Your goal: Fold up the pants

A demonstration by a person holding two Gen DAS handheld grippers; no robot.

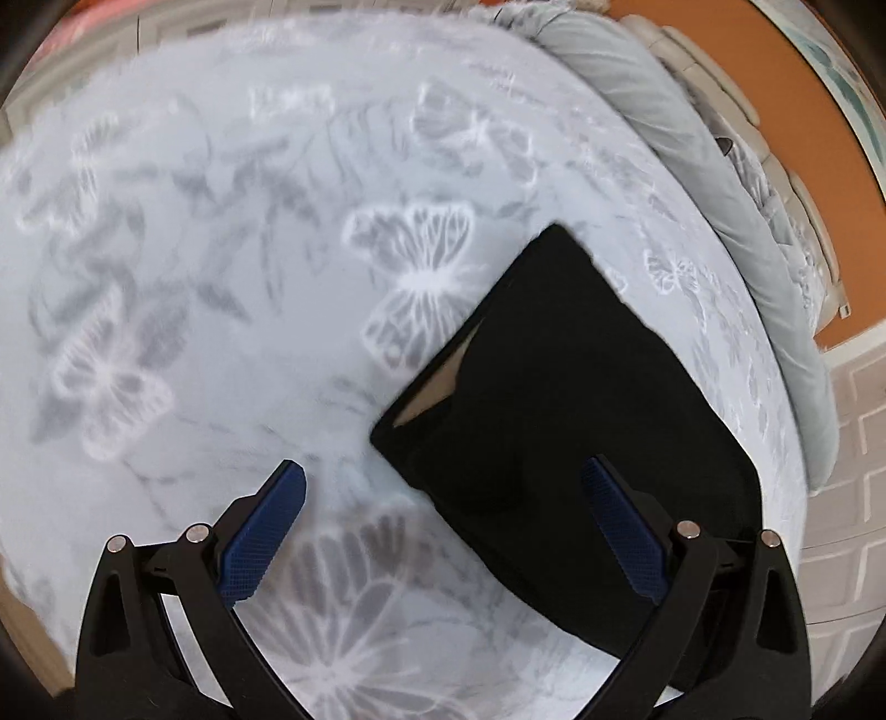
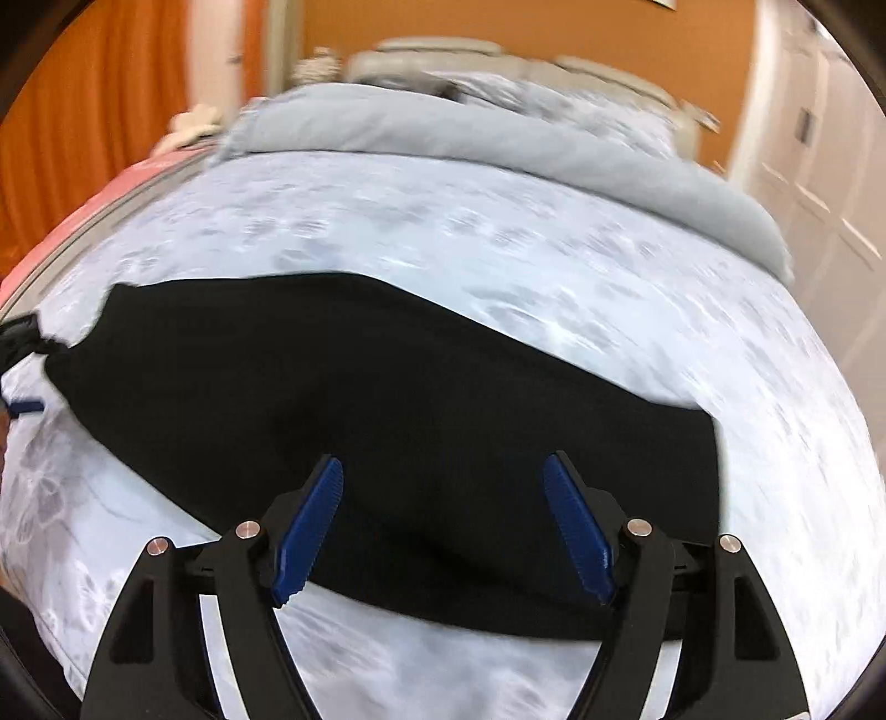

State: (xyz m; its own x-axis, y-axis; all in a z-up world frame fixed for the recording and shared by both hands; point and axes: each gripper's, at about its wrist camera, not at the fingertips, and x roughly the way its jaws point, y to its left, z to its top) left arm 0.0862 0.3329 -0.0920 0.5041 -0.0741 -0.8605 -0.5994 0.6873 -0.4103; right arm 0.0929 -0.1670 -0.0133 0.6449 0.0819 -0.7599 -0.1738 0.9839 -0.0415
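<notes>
Black pants (image 1: 559, 410) lie folded lengthwise on a pale blue bedspread with butterfly print (image 1: 221, 277). In the left wrist view the waistband end, with a tan inner label showing, lies just ahead of my left gripper (image 1: 443, 487), which is open and empty above the bedspread. In the right wrist view the pants (image 2: 360, 387) stretch across the bed from left to right. My right gripper (image 2: 443, 476) is open and empty, hovering over the pants' middle.
A grey folded duvet (image 2: 498, 144) lies along the head of the bed, with a beige headboard (image 2: 443, 50) and orange wall behind. White cabinet doors (image 2: 819, 166) stand to the right. The other gripper's tip (image 2: 22, 407) shows at the far left.
</notes>
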